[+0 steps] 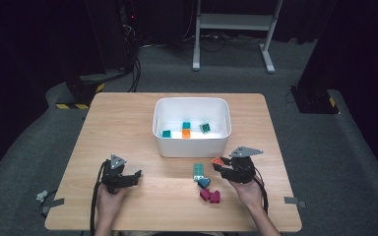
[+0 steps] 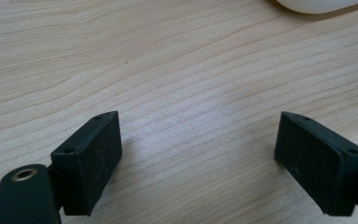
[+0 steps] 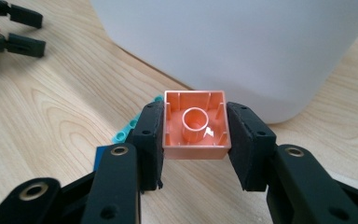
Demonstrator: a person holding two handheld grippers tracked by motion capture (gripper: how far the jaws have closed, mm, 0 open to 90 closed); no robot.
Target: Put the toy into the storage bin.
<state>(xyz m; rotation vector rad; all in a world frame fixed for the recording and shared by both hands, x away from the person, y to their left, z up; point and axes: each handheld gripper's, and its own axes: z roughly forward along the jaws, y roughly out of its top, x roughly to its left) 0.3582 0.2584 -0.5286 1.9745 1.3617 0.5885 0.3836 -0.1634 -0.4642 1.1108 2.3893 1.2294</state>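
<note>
— Right gripper [image 3: 195, 140]?
— Clamped on the orange block [image 3: 195, 125], lower middle of the right gripper view, before the white bin [image 3: 242, 46].
— Left gripper [image 2: 198, 158]?
— Jaws apart over bare table [image 2: 168, 60], lower left of the high view.

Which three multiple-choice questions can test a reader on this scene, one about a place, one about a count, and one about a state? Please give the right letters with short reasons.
1. Where is the orange block?
A. Between the jaws of the right gripper
B. Inside the white bin
C. Under the left gripper

2. How many blocks lie inside the white bin?
A. One
B. Four
C. Seven

3. How is the left gripper?
A. Shut on a block
B. Open, with nothing between its jaws
C. Shut on a cable

Answers: 1 A, both pads press on the block's sides. 2 B, the high view shows three teal or green blocks and one orange block in the bin. 3 B, bare table shows between the parted jaws.
</note>
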